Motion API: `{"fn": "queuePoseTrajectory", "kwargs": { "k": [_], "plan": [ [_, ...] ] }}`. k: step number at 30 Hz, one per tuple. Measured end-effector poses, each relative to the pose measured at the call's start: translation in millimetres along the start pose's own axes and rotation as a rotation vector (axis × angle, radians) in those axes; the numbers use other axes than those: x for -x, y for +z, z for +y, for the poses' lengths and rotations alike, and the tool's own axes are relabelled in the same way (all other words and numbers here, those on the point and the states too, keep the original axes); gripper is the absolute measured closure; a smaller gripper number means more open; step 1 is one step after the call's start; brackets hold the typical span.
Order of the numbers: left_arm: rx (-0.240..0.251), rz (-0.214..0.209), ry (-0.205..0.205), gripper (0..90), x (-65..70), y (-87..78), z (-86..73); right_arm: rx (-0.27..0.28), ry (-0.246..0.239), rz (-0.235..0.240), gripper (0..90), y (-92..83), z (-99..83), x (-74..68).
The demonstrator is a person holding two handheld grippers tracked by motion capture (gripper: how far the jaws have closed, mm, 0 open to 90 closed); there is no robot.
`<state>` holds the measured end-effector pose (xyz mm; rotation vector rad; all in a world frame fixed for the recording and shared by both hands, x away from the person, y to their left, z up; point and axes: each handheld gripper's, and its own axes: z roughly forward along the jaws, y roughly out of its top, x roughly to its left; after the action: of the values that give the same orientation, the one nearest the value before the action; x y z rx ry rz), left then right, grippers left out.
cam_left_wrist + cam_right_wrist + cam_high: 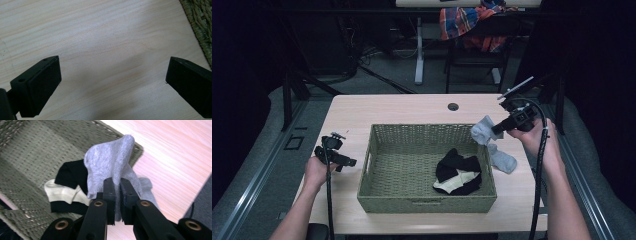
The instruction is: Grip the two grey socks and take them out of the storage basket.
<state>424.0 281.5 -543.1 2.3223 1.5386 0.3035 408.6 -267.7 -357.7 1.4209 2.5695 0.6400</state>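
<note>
Right tool [117, 185] clamping grey sock [110, 165], hanging over wicker basket [371, 165] rim at 2 o'clock; left tool [112, 82] sitting wide above table [100, 37].

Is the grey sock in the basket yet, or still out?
Out. The right claw is shut on the grey sock, holding it above the basket rim; a second grey sock lies on the table.

place: lab or office | cues: desk [362, 107] with cable hole [453, 106], floor cables [382, 50], chair [474, 47]
</note>
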Motion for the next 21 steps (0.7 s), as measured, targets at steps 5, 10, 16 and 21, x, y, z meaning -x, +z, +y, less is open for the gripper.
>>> {"fn": "queuePoseTrajectory", "kwargs": {
  "k": [5, 10, 16, 21],
  "plan": [
    [0.0, 0.001, 0.003, 0.2, 0.1, -0.1, 0.1, 0.002, 0.032, -0.03, 84.7, -3.6, -6.0, 12.2],
    [0.001, -0.001, -0.001, 0.2, 0.1, 0.1, 0.0, 0.0, 0.055, -0.065, 84.8, -6.8, -11.1, 22.0],
    [-0.001, 0.0, 0.003, 0.2, -0.1, 0.1, 0.1, 0.004, 0.092, -0.085, 84.8, -7.8, -16.0, 31.8],
    [-0.004, -0.002, 0.005, 0.1, -0.2, 0.1, 0.2, -0.003, 0.109, -0.105, 84.9, -7.0, -19.5, 40.5]
  ]
}}
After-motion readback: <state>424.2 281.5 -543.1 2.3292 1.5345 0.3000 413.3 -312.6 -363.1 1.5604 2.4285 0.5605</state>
